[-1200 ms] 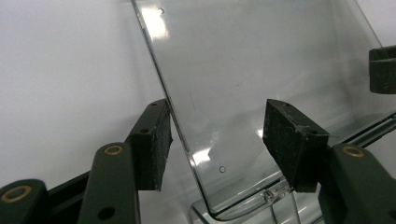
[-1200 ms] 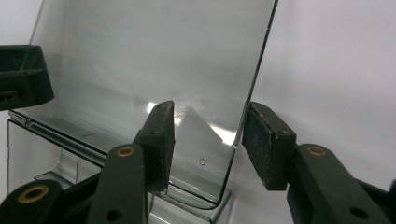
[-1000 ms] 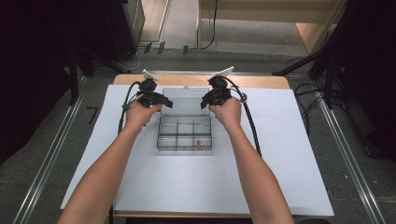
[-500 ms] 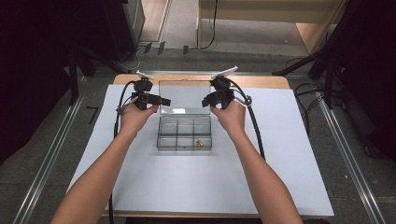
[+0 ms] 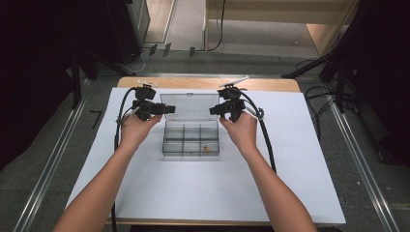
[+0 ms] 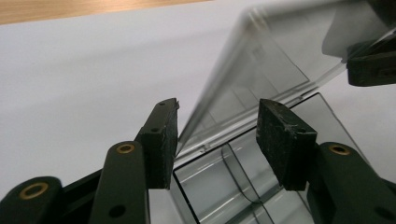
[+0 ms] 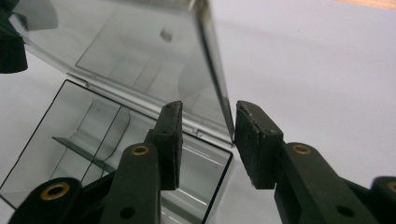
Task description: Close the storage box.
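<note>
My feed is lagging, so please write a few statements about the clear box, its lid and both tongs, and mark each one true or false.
1. The lid of the clear box is raised. True.
2. A small golden item lies in a near compartment. True.
3. The box sits on bare wood. False: it sits on the white sheet.
4. The left tongs are at the lid's left edge, the right tongs at its right. True.
5. The right tongs are clamped shut on the lid. False: the edge stands between open jaws.

1 clear compartment box with 1 raised lid; 1 small brown item inside it; 2 grippers flanking the box.
</note>
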### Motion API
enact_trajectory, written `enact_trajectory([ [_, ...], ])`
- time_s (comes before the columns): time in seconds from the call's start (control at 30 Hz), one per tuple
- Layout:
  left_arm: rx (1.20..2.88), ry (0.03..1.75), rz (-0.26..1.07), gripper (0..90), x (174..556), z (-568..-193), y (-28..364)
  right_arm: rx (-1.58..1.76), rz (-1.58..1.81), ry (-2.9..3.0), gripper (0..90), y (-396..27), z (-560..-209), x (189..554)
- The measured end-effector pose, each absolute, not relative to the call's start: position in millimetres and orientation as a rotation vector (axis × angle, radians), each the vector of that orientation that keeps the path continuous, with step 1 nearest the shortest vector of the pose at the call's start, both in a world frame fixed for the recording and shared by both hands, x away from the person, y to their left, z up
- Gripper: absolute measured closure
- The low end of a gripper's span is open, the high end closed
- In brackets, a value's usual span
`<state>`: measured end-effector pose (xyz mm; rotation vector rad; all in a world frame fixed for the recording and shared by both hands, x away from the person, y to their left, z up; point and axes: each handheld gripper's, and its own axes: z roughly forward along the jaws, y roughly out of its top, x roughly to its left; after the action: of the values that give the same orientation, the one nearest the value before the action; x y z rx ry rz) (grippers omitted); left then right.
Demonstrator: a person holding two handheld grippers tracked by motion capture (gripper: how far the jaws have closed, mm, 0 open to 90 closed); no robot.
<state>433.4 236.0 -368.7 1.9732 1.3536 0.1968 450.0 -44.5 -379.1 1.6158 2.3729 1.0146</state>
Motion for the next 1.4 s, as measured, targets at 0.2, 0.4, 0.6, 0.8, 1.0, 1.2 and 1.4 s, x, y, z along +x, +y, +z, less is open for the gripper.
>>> enact_trajectory([
  [0.2, 1.968, 1.339, 0.197, 50.6, 428, -362, 238, 1.579, 1.047, 2.368, 63.7, -48, -370, 440],
  [0.4, 1.966, 1.308, 0.204, 50.2, 423, -344, 239, 1.528, 1.07, 2.366, 64.1, -51, -351, 432],
  [0.6, 1.984, 1.286, 0.193, 49.2, 418, -334, 238, 1.493, 1.082, 2.377, 63.7, -53, -336, 425],
  [0.8, 2.013, 1.273, 0.208, 48.0, 412, -330, 238, 1.483, 1.111, 2.394, 62.7, -57, -327, 418],
  [1.0, 2.036, 1.249, 0.206, 46.4, 406, -330, 238, 1.459, 1.09, 2.41, 62.7, -57, -324, 411],
  [1.2, 2.037, 1.247, 0.206, 46.1, 400, -334, 237, 1.442, 1.077, 2.422, 62.9, -57, -329, 406],
  [1.4, 2.056, 1.23, 0.25, 44.4, 389, -339, 236, 1.445, 1.079, 2.432, 62.7, -59, -337, 400],
])
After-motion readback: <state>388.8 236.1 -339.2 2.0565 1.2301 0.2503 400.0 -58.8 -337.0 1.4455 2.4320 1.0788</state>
